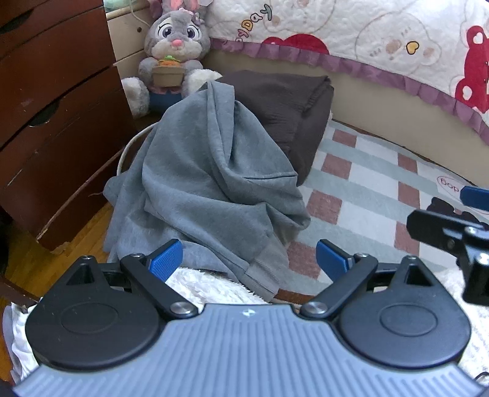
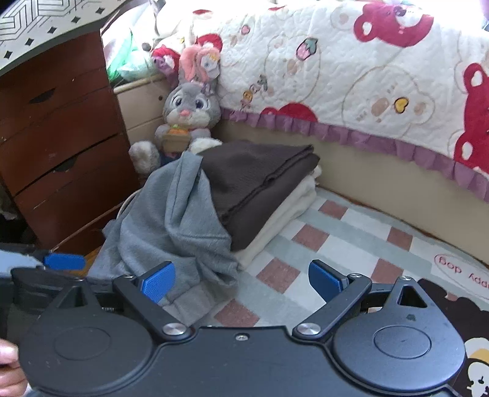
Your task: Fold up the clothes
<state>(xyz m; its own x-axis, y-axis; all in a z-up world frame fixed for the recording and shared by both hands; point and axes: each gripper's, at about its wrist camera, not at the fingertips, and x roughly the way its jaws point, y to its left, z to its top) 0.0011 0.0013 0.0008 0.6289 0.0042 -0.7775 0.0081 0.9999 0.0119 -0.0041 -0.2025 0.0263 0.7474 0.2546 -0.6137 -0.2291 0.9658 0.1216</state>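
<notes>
On the checked mat [image 2: 305,244] by the bed, a brown garment [image 2: 259,180] and a cream one [image 2: 284,213] lie folded in a stack. The grey sweatshirt [image 1: 211,183] slumps unfolded against the stack, seemingly next. The left gripper [image 1: 249,258] and right gripper [image 2: 241,279] hover before it, jaws wide and empty.

The white quilted bedspread with red bears [image 1: 351,27] carries purple and yellow stitched letters ending in "yDAY" at about 12 o'clock in the left wrist view. The checked pink-and-grey floor mat [image 2: 336,232] bears an upside-down pink oval reading "ppy dog" at 3 o'clock in the right wrist view.
</notes>
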